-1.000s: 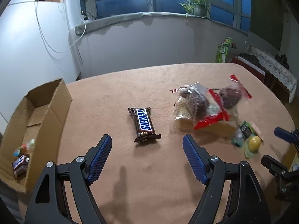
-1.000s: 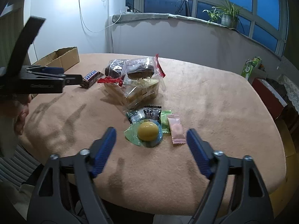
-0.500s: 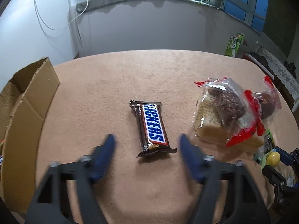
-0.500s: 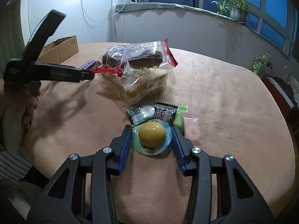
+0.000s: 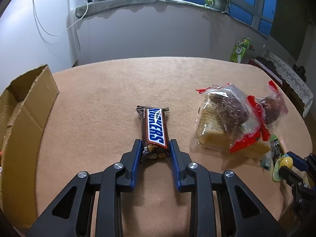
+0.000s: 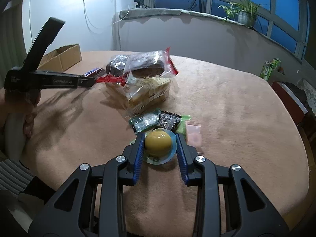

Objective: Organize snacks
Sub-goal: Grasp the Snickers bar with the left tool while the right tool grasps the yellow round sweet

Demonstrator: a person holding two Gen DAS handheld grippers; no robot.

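Fingers of the left gripper [image 5: 155, 151], wide apart and short of the chocolate bar [image 5: 155, 127] a second ago, now closed onto its near end, one blue pad pressed to each long side. Bar flat on the table [image 5: 110, 90], running straight out ahead from between the tips, far end free. Same story on the other side: right gripper [image 6: 159, 144], spread wide a moment back, now narrowed around the yellow jelly cup [image 6: 158, 143]. Left pad touching the cup's dome, right pad against or just off the clear rim; hard to tell which. Cup between the tips, resting on the table, with small candy packets [image 6: 156, 121] just beyond the tips and a pink one [image 6: 194, 134] just outside the right finger. Clear bag of bread and cakes [image 5: 235, 122] off to the right of the left fingers, well ahead of the right ones. Cardboard box [image 5: 25, 106] far out to the left of the left fingers, open. Both reaches judged finished, then, and both grasps about made. Next, probably: lift each snack and carry it toward the box. Thin bar wrapper and slippery dome both likely to slide if lifted fast.
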